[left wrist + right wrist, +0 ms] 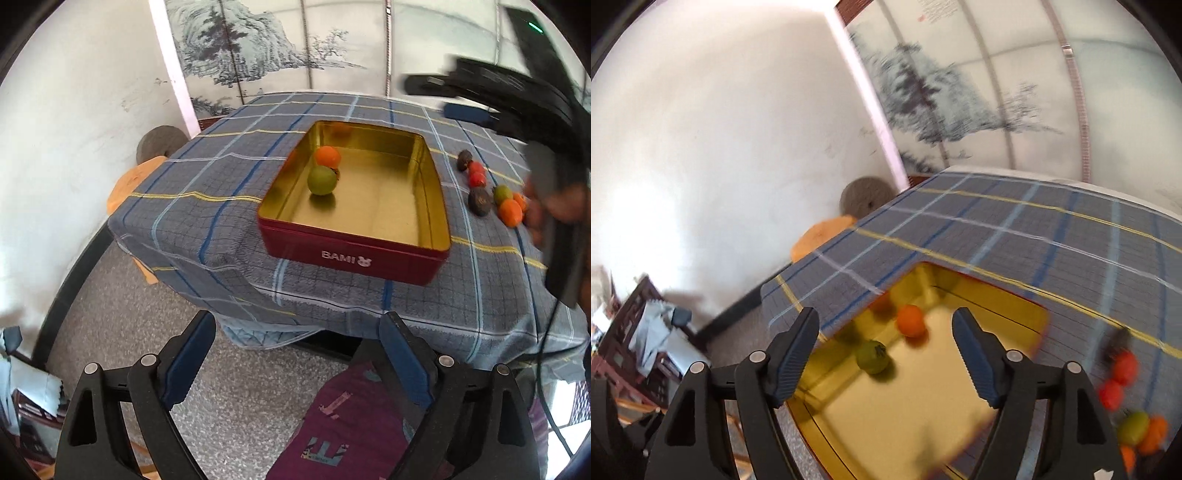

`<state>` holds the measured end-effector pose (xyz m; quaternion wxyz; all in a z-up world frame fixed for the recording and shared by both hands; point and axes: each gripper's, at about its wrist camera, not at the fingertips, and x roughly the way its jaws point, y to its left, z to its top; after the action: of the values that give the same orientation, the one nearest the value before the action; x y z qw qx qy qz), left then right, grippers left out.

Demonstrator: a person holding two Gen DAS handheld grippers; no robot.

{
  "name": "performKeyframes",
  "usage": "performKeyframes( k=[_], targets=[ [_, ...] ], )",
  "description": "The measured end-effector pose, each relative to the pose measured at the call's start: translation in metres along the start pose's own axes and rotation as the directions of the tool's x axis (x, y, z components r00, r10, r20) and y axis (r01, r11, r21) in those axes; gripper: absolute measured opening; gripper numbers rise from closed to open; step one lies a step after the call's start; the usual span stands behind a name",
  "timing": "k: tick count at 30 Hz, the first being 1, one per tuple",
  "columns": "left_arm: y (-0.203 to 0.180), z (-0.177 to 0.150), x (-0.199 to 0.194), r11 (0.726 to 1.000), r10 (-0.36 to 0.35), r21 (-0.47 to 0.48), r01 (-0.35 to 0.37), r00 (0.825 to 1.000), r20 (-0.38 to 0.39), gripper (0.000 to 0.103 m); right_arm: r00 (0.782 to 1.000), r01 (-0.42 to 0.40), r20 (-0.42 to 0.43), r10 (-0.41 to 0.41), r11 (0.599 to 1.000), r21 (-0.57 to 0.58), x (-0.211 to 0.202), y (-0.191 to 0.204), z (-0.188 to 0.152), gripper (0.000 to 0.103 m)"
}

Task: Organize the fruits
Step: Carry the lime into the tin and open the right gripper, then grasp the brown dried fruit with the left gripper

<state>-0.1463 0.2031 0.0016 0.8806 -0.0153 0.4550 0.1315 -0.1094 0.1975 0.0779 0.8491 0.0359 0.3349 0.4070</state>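
Note:
A red tin box [354, 254] with a gold inside sits on the plaid table. In it lie an orange fruit [328, 156] and a green fruit [322, 180]. Right of the box lie several loose fruits: dark ones [479, 201], red ones [477, 179], a green one [502, 193] and an orange one [511, 212]. My left gripper [297, 354] is open and empty, off the table's near edge. My right gripper [886, 354] is open and empty above the box [923, 417], over the green fruit [872, 356] and orange fruit [911, 320]; it shows blurred at upper right in the left wrist view [498, 99].
The plaid cloth [221, 184] hangs over the table's near edge. A round orange stool [129, 184] and a grey disc [160, 142] stand by the white wall at left. A painted screen stands behind the table. Loose fruits also show at the right wrist view's right edge [1123, 369].

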Motion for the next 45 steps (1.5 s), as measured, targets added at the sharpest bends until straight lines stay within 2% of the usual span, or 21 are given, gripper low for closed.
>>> performKeyframes(
  k=[4, 6, 8, 10, 13, 15, 16, 18, 22, 24, 27, 28, 30, 32, 36, 38, 39, 42, 43, 45],
  targets=[
    [-0.014, -0.001, 0.002, 0.999, 0.000, 0.048, 0.001, 1.000, -0.015, 0.090, 0.993, 0.113, 0.035, -0.115, 0.992, 0.049, -0.046, -0.040, -0.029, 0.076],
    [-0.020, -0.002, 0.001, 0.998, -0.009, 0.070, 0.010, 1.000, -0.018, 0.090, 0.977, 0.210, 0.030, -0.213, 0.975, 0.074, -0.070, -0.065, -0.048, 0.076],
    [-0.025, -0.001, 0.001, 0.996, -0.039, 0.084, 0.040, 0.999, -0.020, 0.090, 0.937, 0.347, 0.001, -0.348, 0.935, 0.071, -0.090, -0.091, -0.068, 0.076],
    [-0.031, 0.001, 0.001, 0.990, -0.090, 0.107, 0.092, 0.996, -0.021, 0.090, 0.896, 0.444, -0.041, -0.442, 0.891, 0.096, -0.107, -0.119, -0.086, 0.076],
    [-0.048, 0.008, 0.002, 0.974, -0.152, 0.164, 0.154, 0.988, -0.025, 0.090, 0.835, 0.550, -0.070, -0.546, 0.823, 0.140, -0.138, -0.159, -0.111, 0.076],
    [-0.067, 0.018, 0.001, 0.950, -0.215, 0.225, 0.218, 0.976, -0.039, 0.090, 0.791, 0.612, -0.097, -0.604, 0.774, 0.162, -0.154, -0.182, -0.122, 0.076],
    [-0.076, 0.022, 0.001, 0.936, -0.243, 0.251, 0.247, 0.969, -0.047, 0.090, 0.778, 0.627, -0.104, -0.619, 0.757, 0.183, -0.162, -0.193, -0.127, 0.077],
    [-0.095, 0.032, 0.002, 0.908, -0.288, 0.300, 0.292, 0.956, -0.058, 0.090, 0.801, 0.591, -0.096, -0.591, 0.756, 0.281, -0.183, -0.213, -0.135, 0.077],
    [-0.137, 0.065, 0.014, 0.845, -0.315, 0.441, 0.301, 0.948, -0.044, 0.090, 0.830, 0.526, -0.061, -0.555, 0.740, 0.419, -0.206, -0.236, -0.146, 0.078],
    [-0.150, 0.085, 0.026, 0.814, -0.344, 0.484, 0.321, 0.938, -0.044, 0.090, 0.842, 0.503, -0.046, -0.538, 0.751, 0.428, -0.208, -0.238, -0.146, 0.078],
    [-0.171, 0.114, 0.051, 0.744, -0.361, 0.570, 0.349, 0.928, -0.096, 0.090, 0.855, 0.480, -0.024, -0.519, 0.771, 0.419, -0.208, -0.237, -0.145, 0.088],
    [-0.174, 0.119, 0.057, 0.734, -0.361, 0.581, 0.351, 0.927, -0.104, 0.088, 0.858, 0.473, -0.017, -0.514, 0.776, 0.417, -0.207, -0.235, -0.143, 0.089],
    [-0.184, 0.133, 0.077, 0.701, -0.371, 0.598, 0.389, 0.915, -0.161, 0.081, 0.866, 0.452, 0.004, -0.500, 0.786, 0.422, -0.209, -0.234, -0.144, 0.089],
    [-0.194, 0.141, 0.095, 0.672, -0.371, 0.605, 0.426, 0.901, -0.223, 0.064, 0.869, 0.440, 0.016, -0.494, 0.788, 0.430, -0.211, -0.234, -0.146, 0.089],
    [-0.212, 0.144, 0.115, 0.624, -0.347, 0.650, 0.434, 0.899, -0.268, 0.063, 0.878, 0.421, 0.029, -0.477, 0.800, 0.429, -0.211, -0.234, -0.146, 0.091],
    [-0.221, 0.142, 0.123, 0.598, -0.341, 0.666, 0.445, 0.894, -0.290, 0.056, 0.882, 0.414, 0.028, -0.470, 0.804, 0.426, -0.210, -0.234, -0.145, 0.091],
    [-0.225, 0.143, 0.127, 0.591, -0.332, 0.673, 0.445, 0.894, -0.300, 0.055, 0.884, 0.411, 0.028, -0.466, 0.806, 0.426, -0.210, -0.234, -0.145, 0.091],
    [-0.234, 0.141, 0.137, 0.569, -0.331, 0.671, 0.475, 0.879, -0.342, 0.050, 0.886, 0.409, 0.023, -0.463, 0.805, 0.430, -0.209, -0.236, -0.146, 0.092],
    [-0.237, 0.140, 0.140, 0.563, -0.326, 0.673, 0.480, 0.877, -0.353, 0.042, 0.887, 0.409, 0.020, -0.462, 0.804, 0.431, -0.209, -0.236, -0.146, 0.092],
    [-0.236, 0.140, 0.140, 0.559, -0.346, 0.663, 0.497, 0.867, -0.358, 0.041, 0.888, 0.409, 0.014, -0.459, 0.804, 0.431, -0.208, -0.237, -0.146, 0.092]
  ],
)
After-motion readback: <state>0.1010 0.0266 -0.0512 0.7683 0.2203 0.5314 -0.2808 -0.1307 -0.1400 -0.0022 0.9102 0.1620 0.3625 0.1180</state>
